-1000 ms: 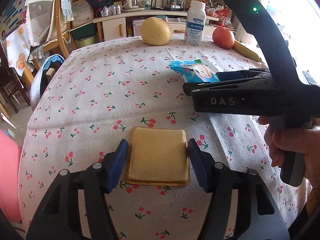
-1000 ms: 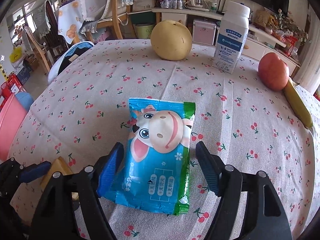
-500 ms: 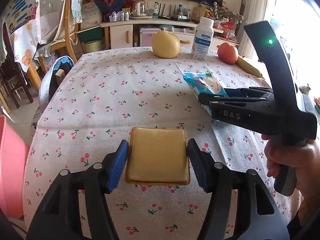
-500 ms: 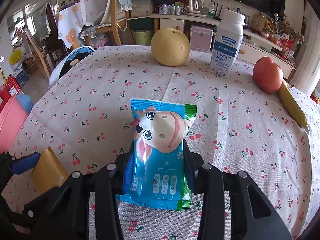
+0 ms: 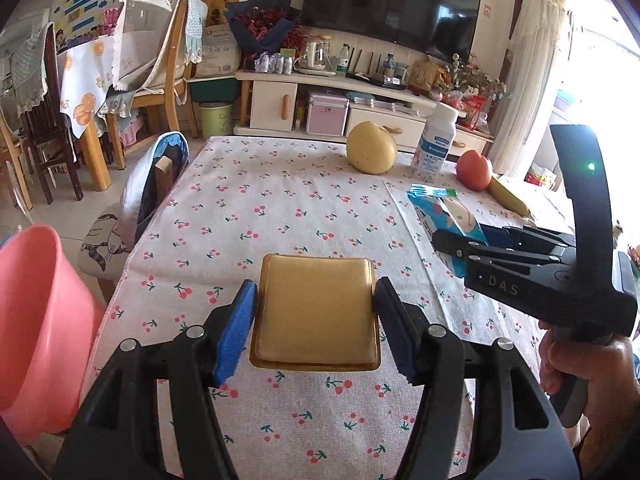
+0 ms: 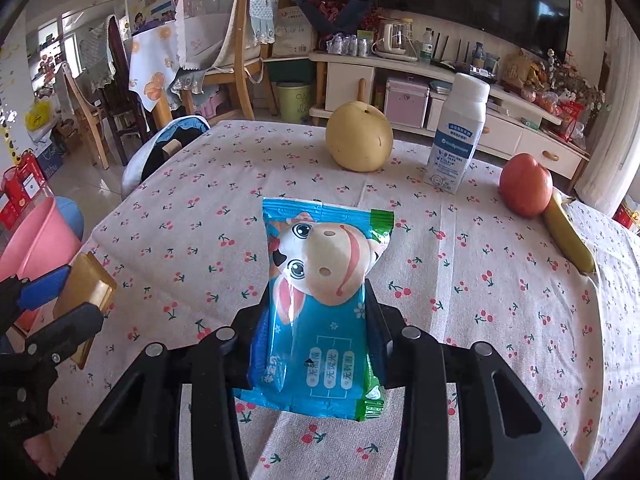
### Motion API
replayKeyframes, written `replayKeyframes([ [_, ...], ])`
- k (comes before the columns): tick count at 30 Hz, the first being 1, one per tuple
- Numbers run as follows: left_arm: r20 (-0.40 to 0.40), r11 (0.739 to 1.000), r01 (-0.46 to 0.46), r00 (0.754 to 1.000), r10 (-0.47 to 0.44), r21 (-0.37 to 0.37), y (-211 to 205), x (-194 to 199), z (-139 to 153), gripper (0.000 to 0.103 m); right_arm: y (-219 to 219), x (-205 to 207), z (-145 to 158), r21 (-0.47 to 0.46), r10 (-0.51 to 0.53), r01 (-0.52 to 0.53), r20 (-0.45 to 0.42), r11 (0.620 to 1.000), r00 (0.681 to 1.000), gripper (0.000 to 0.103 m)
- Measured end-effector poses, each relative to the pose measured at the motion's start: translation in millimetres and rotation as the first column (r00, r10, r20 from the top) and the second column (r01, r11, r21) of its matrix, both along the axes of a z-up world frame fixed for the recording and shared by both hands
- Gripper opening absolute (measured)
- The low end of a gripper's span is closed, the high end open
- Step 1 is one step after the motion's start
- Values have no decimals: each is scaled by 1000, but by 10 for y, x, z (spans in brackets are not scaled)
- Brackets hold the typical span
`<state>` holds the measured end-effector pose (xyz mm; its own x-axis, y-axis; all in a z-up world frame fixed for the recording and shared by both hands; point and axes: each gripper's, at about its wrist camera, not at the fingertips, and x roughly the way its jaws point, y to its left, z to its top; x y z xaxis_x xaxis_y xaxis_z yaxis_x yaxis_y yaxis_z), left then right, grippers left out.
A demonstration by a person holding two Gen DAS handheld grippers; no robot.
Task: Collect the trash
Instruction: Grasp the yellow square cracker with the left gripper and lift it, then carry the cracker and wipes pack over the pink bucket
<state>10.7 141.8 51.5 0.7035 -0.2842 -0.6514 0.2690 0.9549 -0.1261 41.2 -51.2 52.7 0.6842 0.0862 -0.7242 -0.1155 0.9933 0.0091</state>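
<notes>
My left gripper (image 5: 316, 322) is shut on a flat gold packet (image 5: 316, 312) and holds it above the cherry-print table (image 5: 280, 208). My right gripper (image 6: 316, 332) is shut on a blue cartoon-cow wrapper (image 6: 320, 296), lifted off the cloth. The right gripper also shows in the left wrist view (image 5: 520, 268) with the wrapper (image 5: 444, 212) sticking out. The left gripper and gold packet (image 6: 82, 288) show at the left edge of the right wrist view. A pink bin (image 5: 36, 320) stands beside the table's left edge.
At the table's far side stand a yellow pear (image 6: 359, 138), a white bottle (image 6: 458, 136), a red apple (image 6: 525, 184) and a banana (image 6: 568, 240). A chair with a bag (image 5: 152, 188) sits at the left. Cabinets and chairs lie beyond.
Both grippers have risen from the table with their loads. The right gripper closed on the blue wrapper and lifted it. The left gripper lifted the gold packet.
</notes>
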Motion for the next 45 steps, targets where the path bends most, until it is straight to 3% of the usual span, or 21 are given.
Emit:
replayKeyframes([
  [12, 52, 991, -127, 990, 130, -50, 435, -2, 211, 62, 366, -108, 245, 5, 55, -56, 28, 998, 998, 41],
  [22, 104, 960, -279, 954, 281, -29, 953, -38, 383, 62, 920, -187, 419, 65, 149, -152, 41, 986, 988, 41],
  [35, 103, 885, -463, 879, 466, -49, 1746, -58, 497, 62, 1989, -243, 672, 75, 316, -321, 66, 944, 946, 41],
  [45, 40, 813, -577, 813, 581, -73, 2324, -75, 459, 62, 2714, -250, 603, 43, 415, -417, 39, 908, 909, 41],
])
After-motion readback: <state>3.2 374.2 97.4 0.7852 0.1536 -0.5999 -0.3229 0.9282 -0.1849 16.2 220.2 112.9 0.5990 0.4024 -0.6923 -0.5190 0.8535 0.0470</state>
